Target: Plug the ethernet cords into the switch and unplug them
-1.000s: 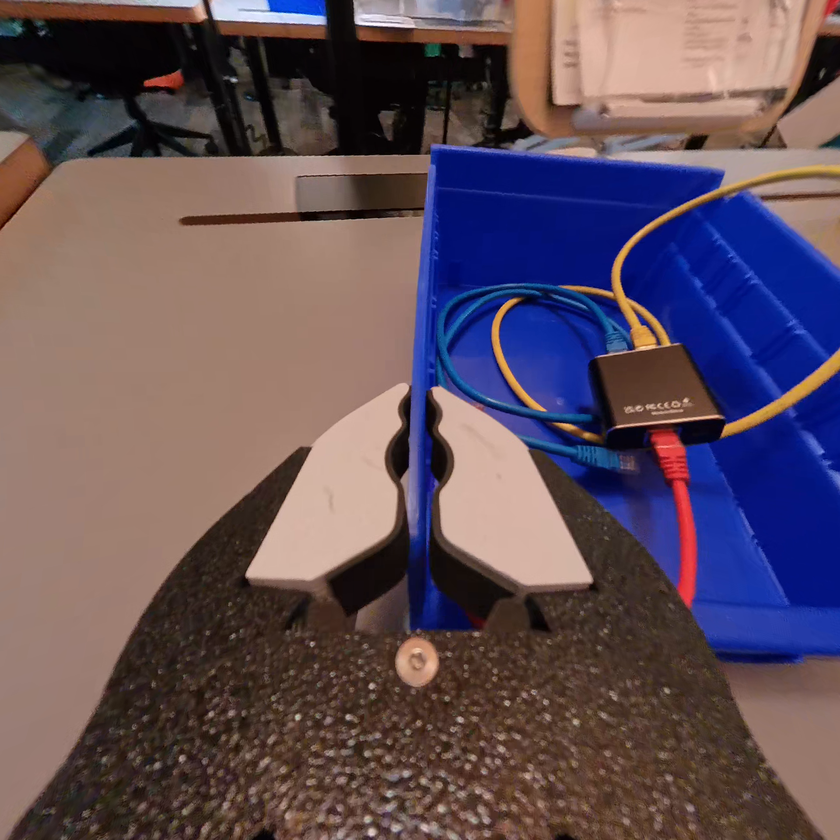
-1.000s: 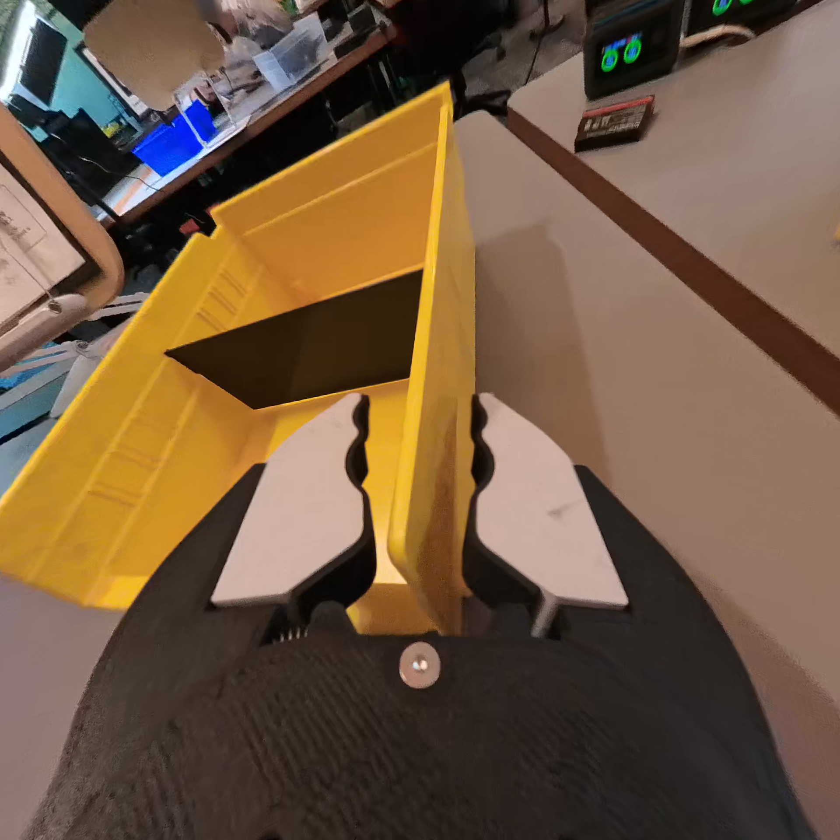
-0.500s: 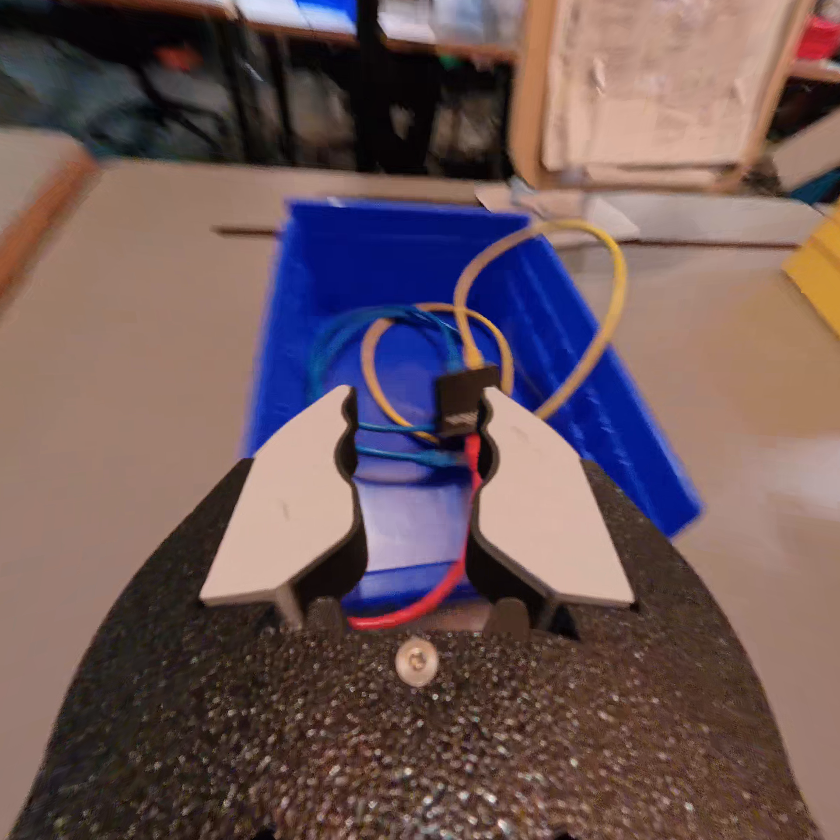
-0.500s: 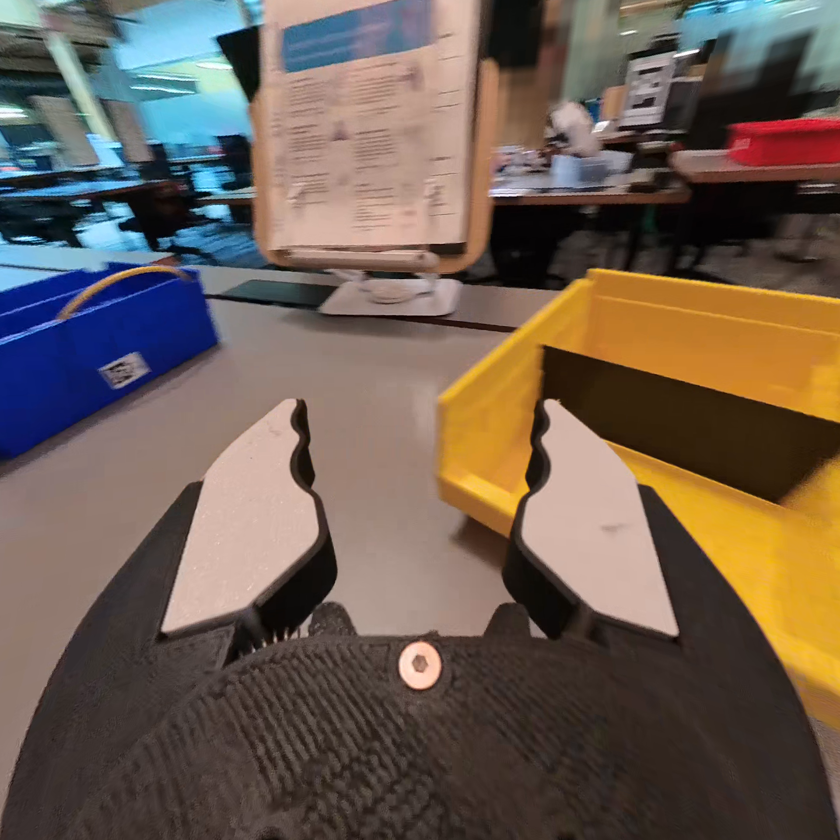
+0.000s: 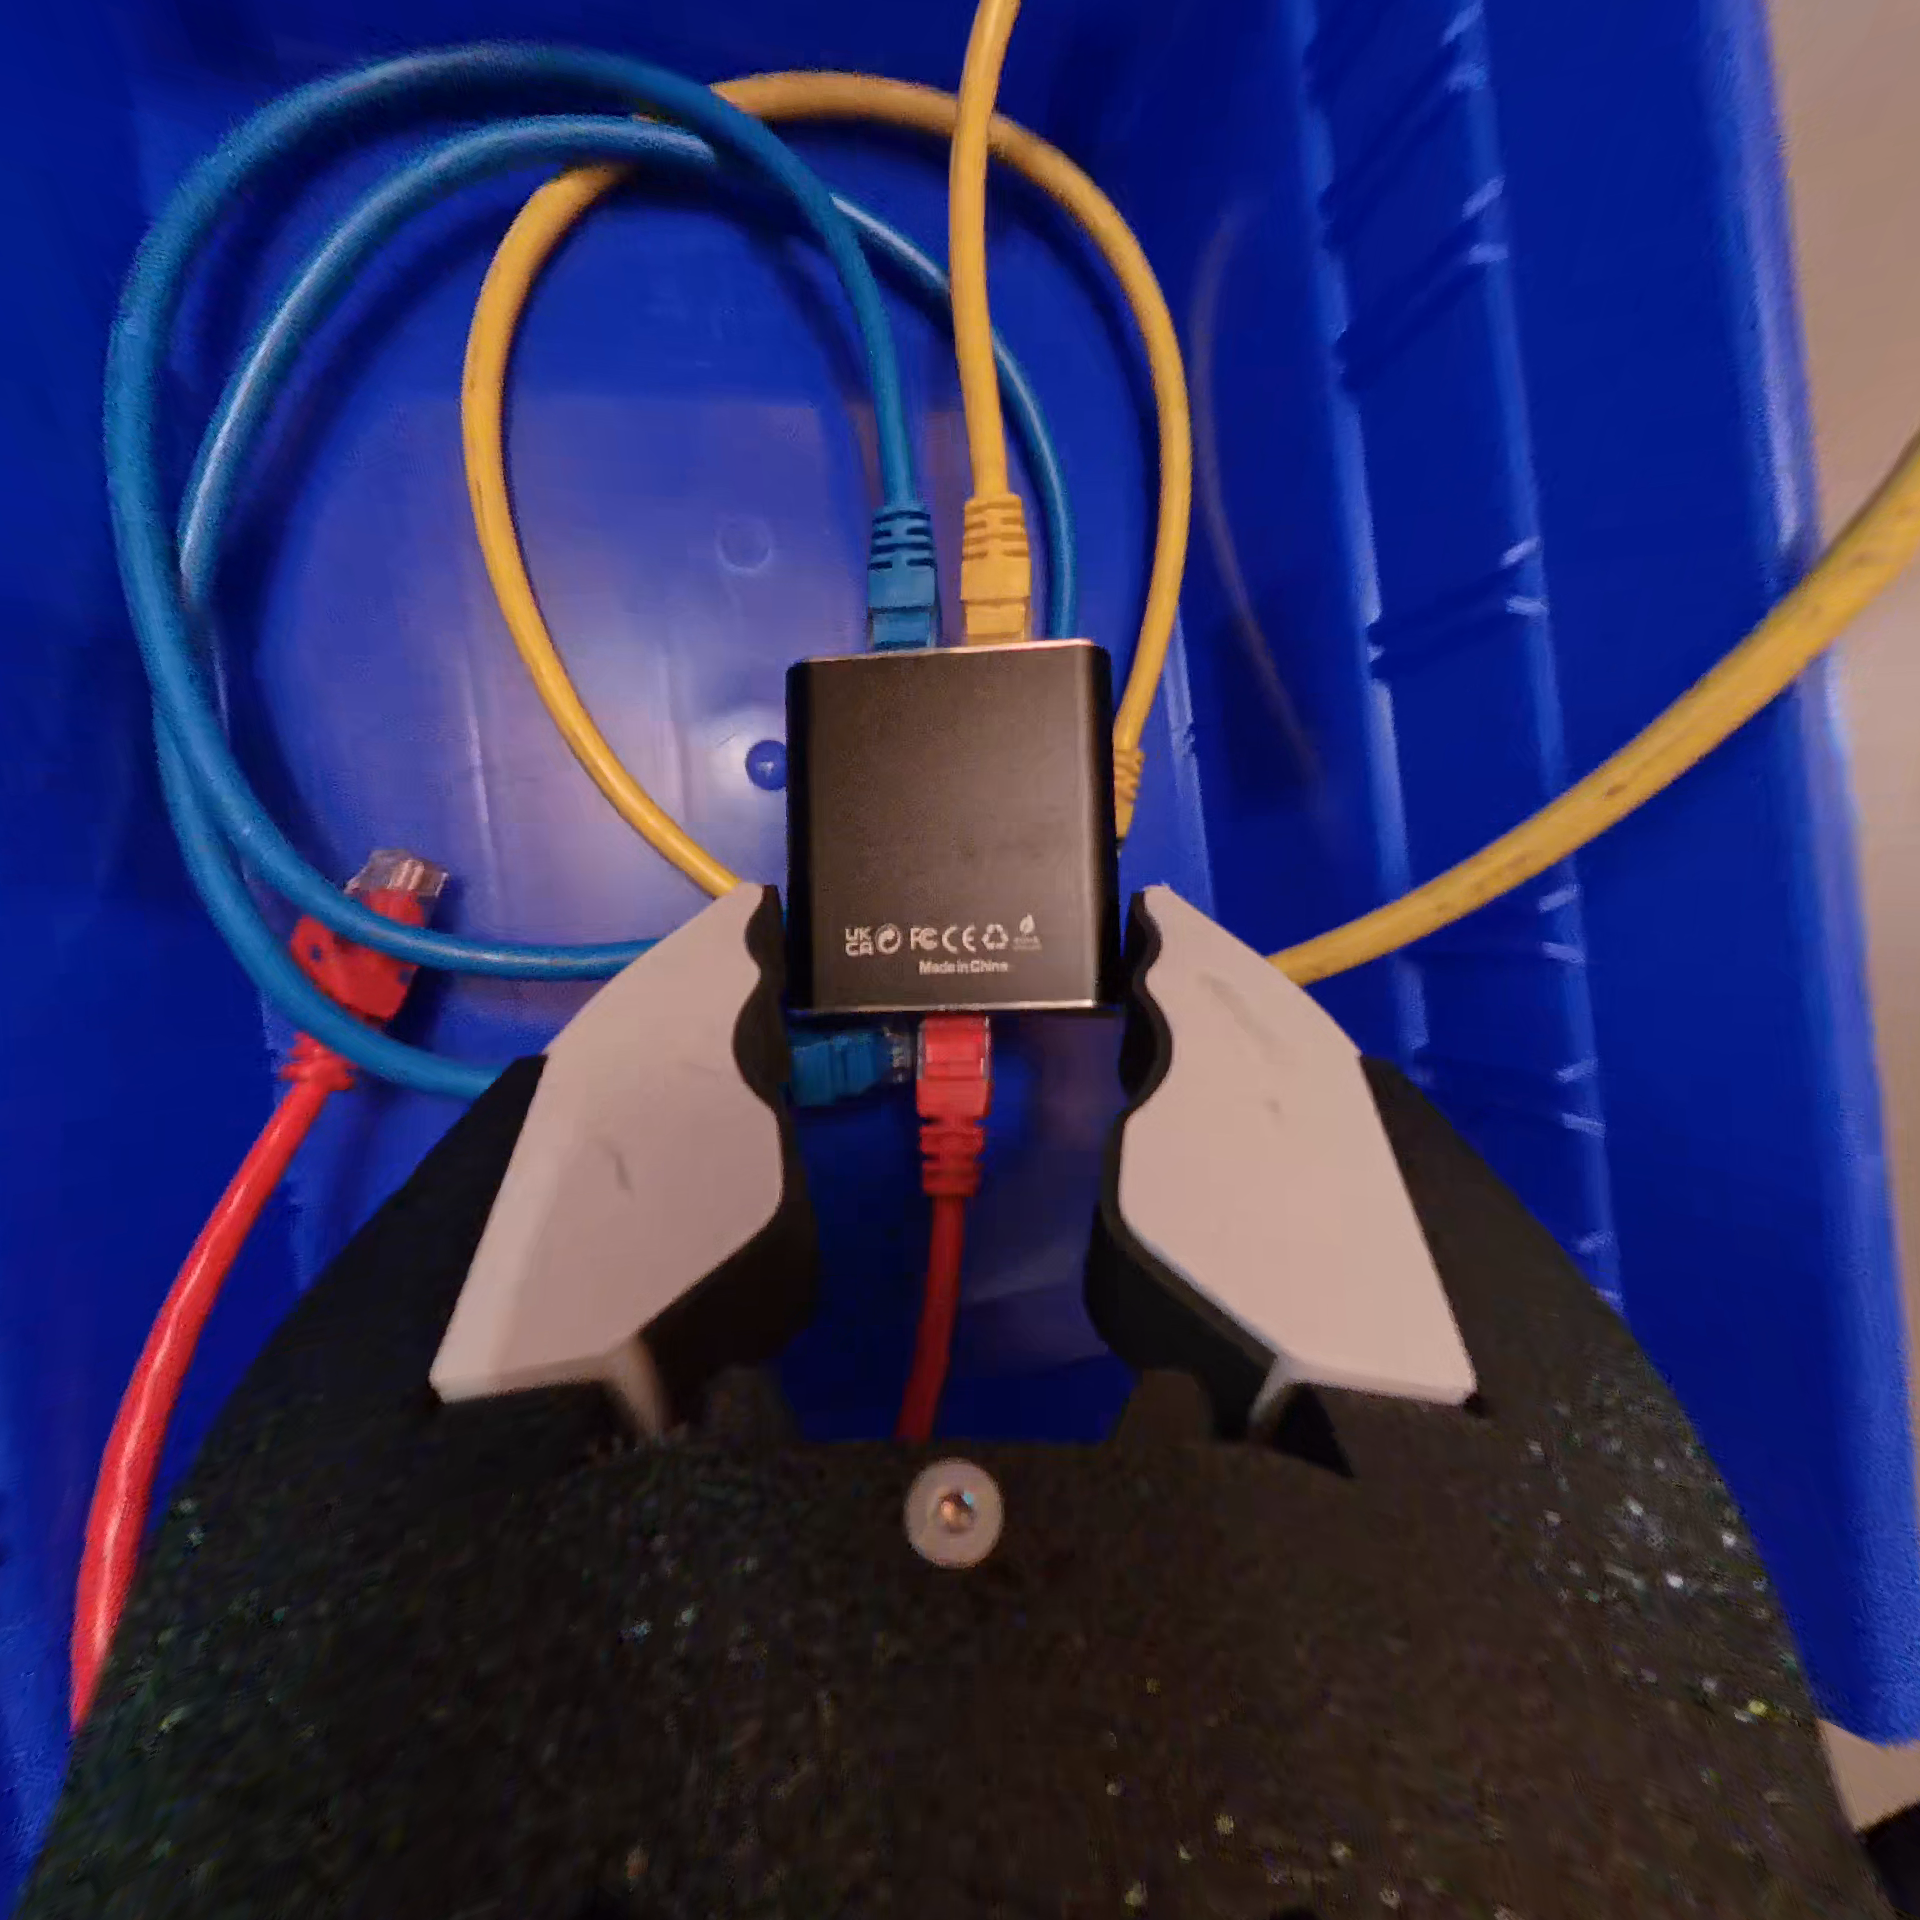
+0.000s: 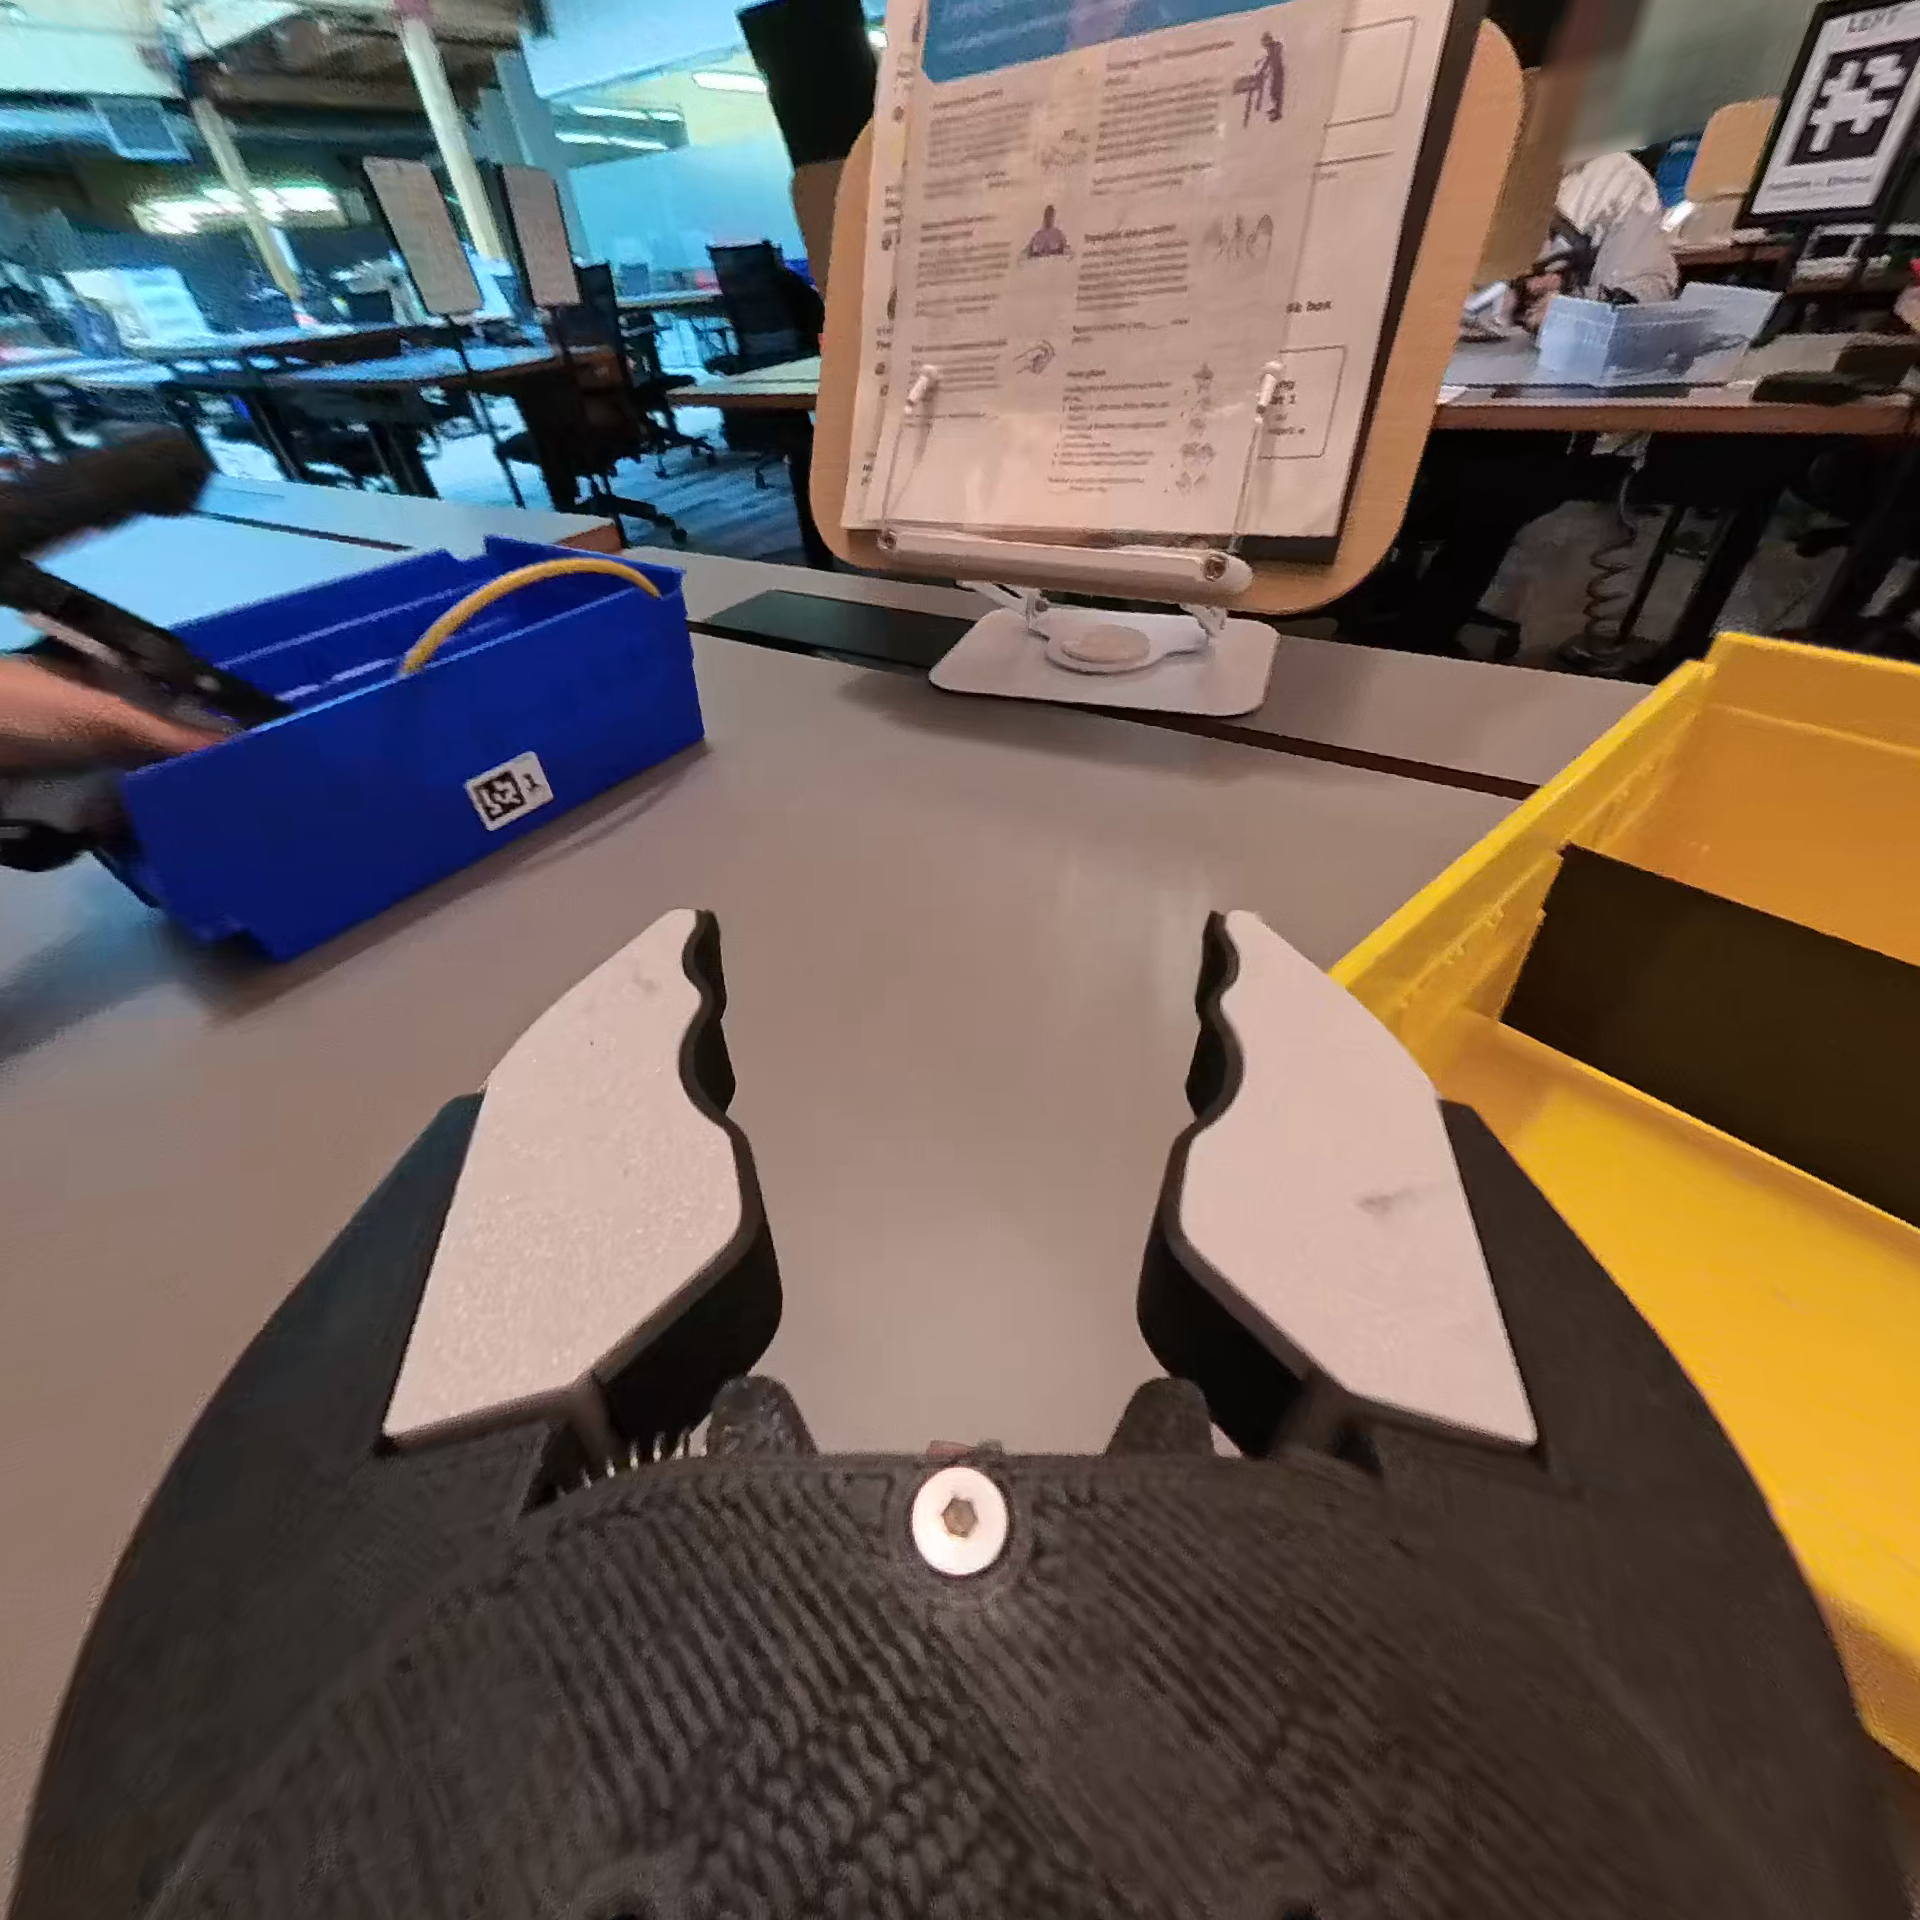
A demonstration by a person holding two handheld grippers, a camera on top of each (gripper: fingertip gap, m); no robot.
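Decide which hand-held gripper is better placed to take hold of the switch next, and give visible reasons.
Left. The left hand-held gripper already brackets the black switch inside the blue bin. The right hand-held gripper hangs open over bare table, away from the bin.

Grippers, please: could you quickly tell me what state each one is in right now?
Left gripper: open, jaws flanking the small black metal switch in the blue plastic bin; contact unclear.
Right gripper: open, empty.
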